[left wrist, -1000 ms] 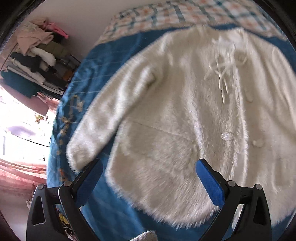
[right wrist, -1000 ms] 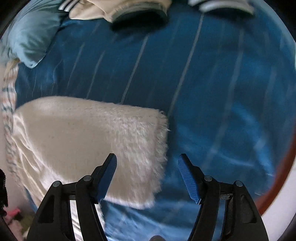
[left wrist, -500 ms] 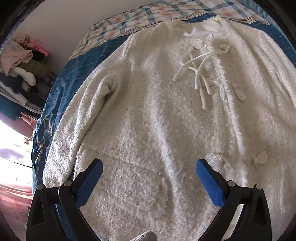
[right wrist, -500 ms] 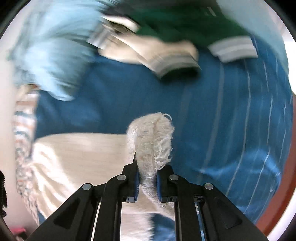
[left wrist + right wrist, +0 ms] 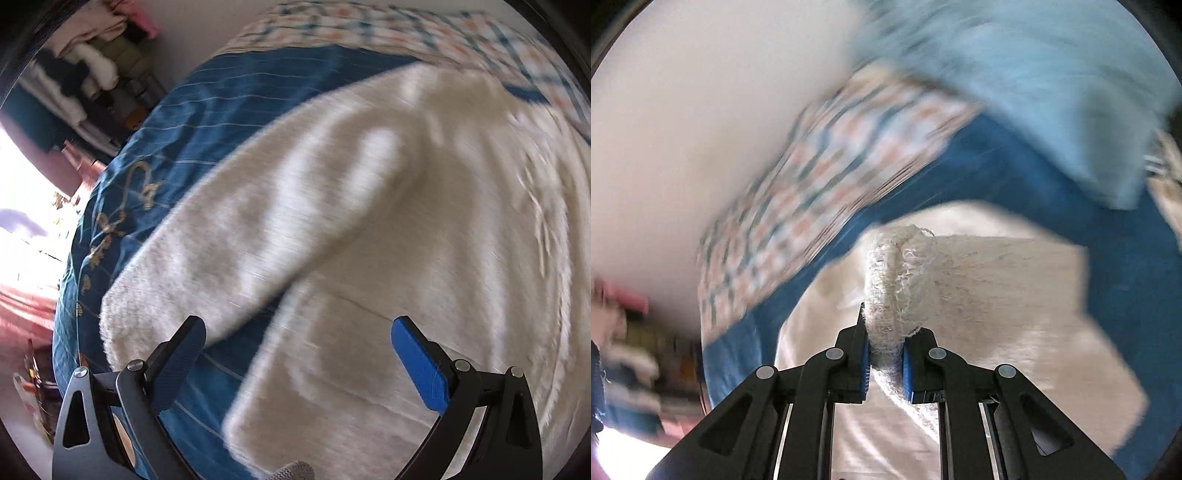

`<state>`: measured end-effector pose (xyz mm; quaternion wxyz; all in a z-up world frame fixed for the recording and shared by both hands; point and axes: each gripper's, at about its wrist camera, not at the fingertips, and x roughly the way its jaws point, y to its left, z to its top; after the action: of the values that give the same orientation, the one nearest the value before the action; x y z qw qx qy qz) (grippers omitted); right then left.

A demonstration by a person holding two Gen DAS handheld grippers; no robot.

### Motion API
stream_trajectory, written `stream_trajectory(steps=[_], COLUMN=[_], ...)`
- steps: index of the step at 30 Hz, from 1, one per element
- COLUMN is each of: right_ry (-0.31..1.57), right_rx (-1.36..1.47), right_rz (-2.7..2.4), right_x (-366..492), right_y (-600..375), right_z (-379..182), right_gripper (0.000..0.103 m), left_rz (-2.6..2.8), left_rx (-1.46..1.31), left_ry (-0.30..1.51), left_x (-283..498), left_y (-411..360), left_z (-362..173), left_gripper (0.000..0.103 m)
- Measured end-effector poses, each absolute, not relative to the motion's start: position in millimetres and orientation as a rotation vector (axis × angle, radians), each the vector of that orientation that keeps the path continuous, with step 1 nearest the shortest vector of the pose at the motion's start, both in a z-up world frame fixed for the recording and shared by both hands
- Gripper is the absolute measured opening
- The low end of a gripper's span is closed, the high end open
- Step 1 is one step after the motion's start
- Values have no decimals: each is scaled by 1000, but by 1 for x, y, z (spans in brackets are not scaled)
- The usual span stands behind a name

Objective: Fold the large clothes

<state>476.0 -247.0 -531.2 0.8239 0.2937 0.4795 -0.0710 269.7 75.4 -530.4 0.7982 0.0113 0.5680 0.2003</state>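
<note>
While the fluffy white cardigan [image 5: 424, 221] is lying on the blue bed [image 5: 207, 122], the right gripper [image 5: 885, 360] is pinching its sleeve cuff [image 5: 890, 280] for folding; the left gripper [image 5: 299, 354] is hanging wide open, empty.

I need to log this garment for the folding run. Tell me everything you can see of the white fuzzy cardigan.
The white fuzzy cardigan is cream, shaggy knit, lying spread on the blue striped bedspread. One sleeve lies slanted beside the body, cuff near the bed's edge. Blur hides its front details. The right claw is shut on the bunched end of its other sleeve, lifted off the bed; its jaws have just closed. The left claw hovers open above the hem, touching nothing.
</note>
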Motion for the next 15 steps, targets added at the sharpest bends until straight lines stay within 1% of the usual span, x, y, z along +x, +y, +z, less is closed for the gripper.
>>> stream_trajectory(steps=[3, 4, 5, 7, 8, 10, 11, 12, 13, 14, 15], right_ry=[1184, 1206, 1253, 1339, 1366, 1374, 1362, 1346, 1335, 1310, 1293], right_rx=[452, 416, 343, 224, 185, 205, 261, 332, 364, 416, 449], right_rz=[-18, -10, 13, 73, 94, 173, 236, 280, 287, 288, 285], right_x=[529, 534, 544, 552, 553, 546, 541, 531, 526, 512, 497], right_y=[-139, -118, -88, -47, -35, -26, -29, -38, -44, -58, -71], right_z=[-600, -611, -635, -675, -689, -697, -693, -684, -678, -668, -660], right_gripper=[14, 14, 14, 16, 21, 23, 33, 46, 53, 65, 68], left_rz=[463, 479, 497, 524, 536, 564, 577, 598, 617, 632, 648], left_rx=[6, 8, 12, 6, 0, -29, -47, -80, -117, -162, -225], left_ry=[1195, 1191, 1190, 1196, 1205, 1220, 1225, 1230, 1239, 1250, 1262], left_x=[267, 266, 263, 256, 253, 243, 235, 226, 216, 207, 196], left_y=[109, 118, 127, 146, 154, 173, 179, 190, 200, 209, 219], left_z=[-524, -523, -521, -520, -519, -516, -513, -510, -507, -506, -506], left_gripper=[103, 103, 103, 103, 103, 103, 103, 103, 103, 103, 103])
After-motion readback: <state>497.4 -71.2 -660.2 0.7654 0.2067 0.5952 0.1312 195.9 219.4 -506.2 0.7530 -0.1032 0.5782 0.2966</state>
